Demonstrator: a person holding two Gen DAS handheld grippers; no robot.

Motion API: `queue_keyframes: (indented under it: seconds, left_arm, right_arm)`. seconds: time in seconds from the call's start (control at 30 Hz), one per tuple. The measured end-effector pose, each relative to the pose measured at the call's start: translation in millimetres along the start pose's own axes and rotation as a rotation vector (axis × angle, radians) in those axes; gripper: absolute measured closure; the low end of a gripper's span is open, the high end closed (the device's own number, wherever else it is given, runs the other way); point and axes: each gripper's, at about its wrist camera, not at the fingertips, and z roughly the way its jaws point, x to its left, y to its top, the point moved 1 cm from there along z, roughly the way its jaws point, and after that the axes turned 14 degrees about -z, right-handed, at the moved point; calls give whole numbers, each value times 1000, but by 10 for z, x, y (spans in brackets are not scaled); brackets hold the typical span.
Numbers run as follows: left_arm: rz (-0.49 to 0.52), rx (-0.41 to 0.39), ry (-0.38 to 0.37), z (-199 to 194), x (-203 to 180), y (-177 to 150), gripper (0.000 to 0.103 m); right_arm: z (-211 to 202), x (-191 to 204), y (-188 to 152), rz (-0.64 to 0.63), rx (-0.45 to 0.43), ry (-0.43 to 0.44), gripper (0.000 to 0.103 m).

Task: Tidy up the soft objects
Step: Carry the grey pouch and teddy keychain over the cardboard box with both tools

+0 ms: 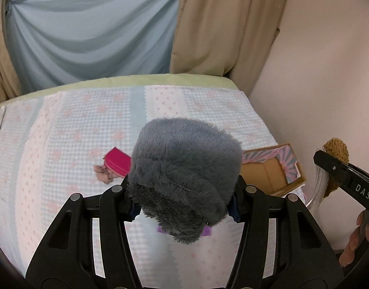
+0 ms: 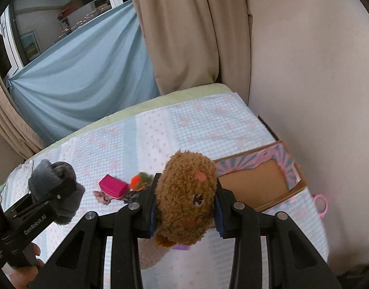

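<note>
Left of the cardboard box, in the left wrist view: left gripper up over the bed, fingers pinching a grey plush toy. Beyond it, left of the box, a pink pouch on the quilt. Best kept squeezed and carried across over the box opening before letting go.

Just left of the box, in the right wrist view: right gripper clamped on a brown plush bear — box apparently empty. Probably lower well inside the walls, one toy at a time, avoiding a clash of hands.
</note>
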Motion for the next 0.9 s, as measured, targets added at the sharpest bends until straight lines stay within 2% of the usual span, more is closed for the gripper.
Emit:
queue_keyframes:
  seconds: [0.23,0.33,0.47,0.7,0.9]
  left_arm:
    - [12,13,1,359,-889,-141,52]
    - [4,54,-17,637,-1214,-211,52]
    - [52,123,-3,1099,-1582,-358,52]
    - [124,238,4,1882,-1873,-643,51]
    - [134,361,27,2615,-1864,-924,51]
  right_arm:
    - [104,-790,184,-44,22,22,69]
    - [272,-1162,219,-46,49,24,69]
    - [603,-1595,218,-47,107,24,69]
    - [1304,-2096,97,-25,217,31,69]
    - [1957,-2142,-113,-64,328,66,69]
